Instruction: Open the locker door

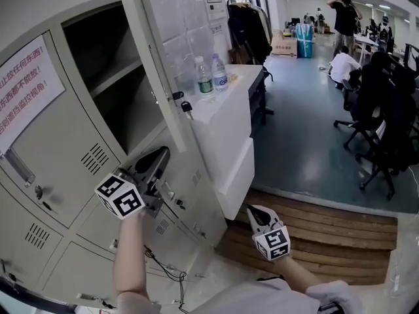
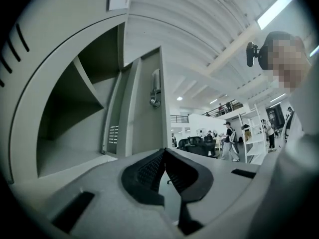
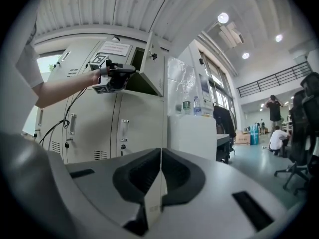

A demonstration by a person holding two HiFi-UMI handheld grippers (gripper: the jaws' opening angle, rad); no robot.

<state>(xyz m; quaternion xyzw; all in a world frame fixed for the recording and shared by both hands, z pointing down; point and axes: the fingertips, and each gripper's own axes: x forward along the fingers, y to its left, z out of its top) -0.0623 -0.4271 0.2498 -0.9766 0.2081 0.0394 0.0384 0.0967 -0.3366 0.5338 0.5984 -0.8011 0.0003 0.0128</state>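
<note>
Left tool (image 1: 159, 154) points level near open locker door (image 1: 154, 64).

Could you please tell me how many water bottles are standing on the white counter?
2. The green-labelled bottle stands nearest the open locker door; the blue-labelled bottle is just right of it on the white counter. Others may be hidden behind the door.

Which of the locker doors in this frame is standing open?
The upper door beside the white counter: it is swung out, showing a dark compartment with a shelf. The doors to its left and below are shut.
</note>
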